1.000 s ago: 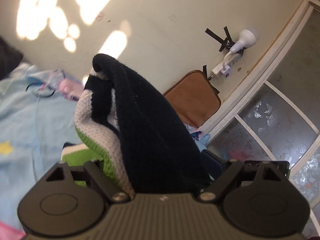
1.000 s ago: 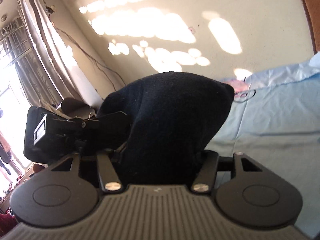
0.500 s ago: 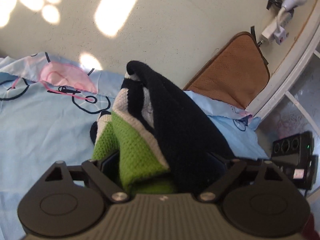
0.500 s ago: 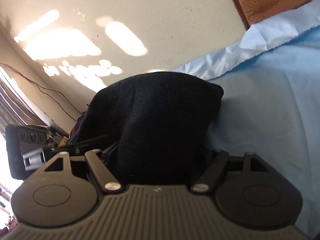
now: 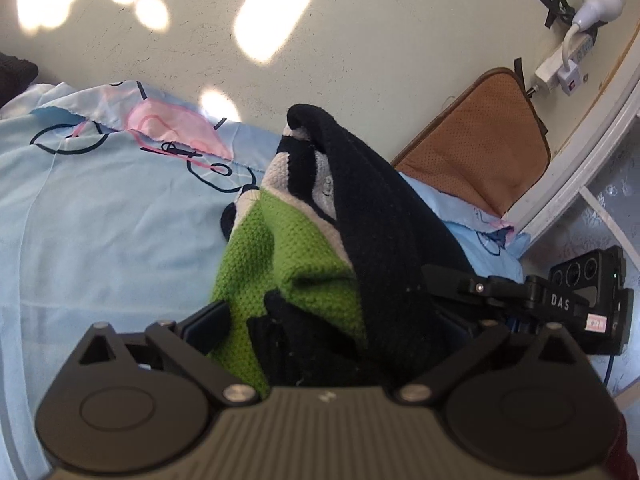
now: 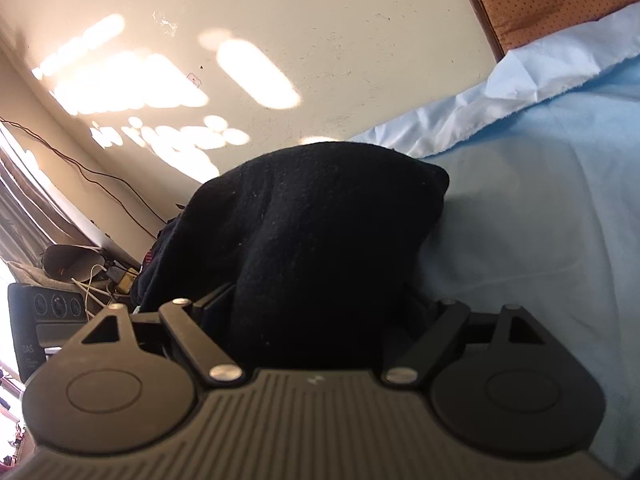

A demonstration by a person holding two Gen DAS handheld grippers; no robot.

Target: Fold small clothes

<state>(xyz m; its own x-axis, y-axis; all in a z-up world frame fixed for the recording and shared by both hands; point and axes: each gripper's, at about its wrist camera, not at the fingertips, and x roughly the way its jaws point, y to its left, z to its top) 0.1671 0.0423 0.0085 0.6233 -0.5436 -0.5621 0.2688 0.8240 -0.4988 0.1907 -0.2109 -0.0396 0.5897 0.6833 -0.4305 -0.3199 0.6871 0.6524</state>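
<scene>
The small knitted garment (image 5: 304, 264), green, white and black, is seen bunched in a peaked heap on the light blue bedsheet (image 5: 100, 232), close in front of both cameras and lying between the fingers of the left gripper (image 5: 332, 320). The left jaws have just been opening and are spread wide, with a gap visible between the left finger (image 5: 208, 320) and the green knit, so the cloth is no longer pinched. The right gripper (image 6: 320, 304) is likewise recorded with its jaws just opened wide around the black fold (image 6: 320, 232), which rests slack on the sheet; the brown cushion (image 5: 476, 140) is noted against the wall behind.
</scene>
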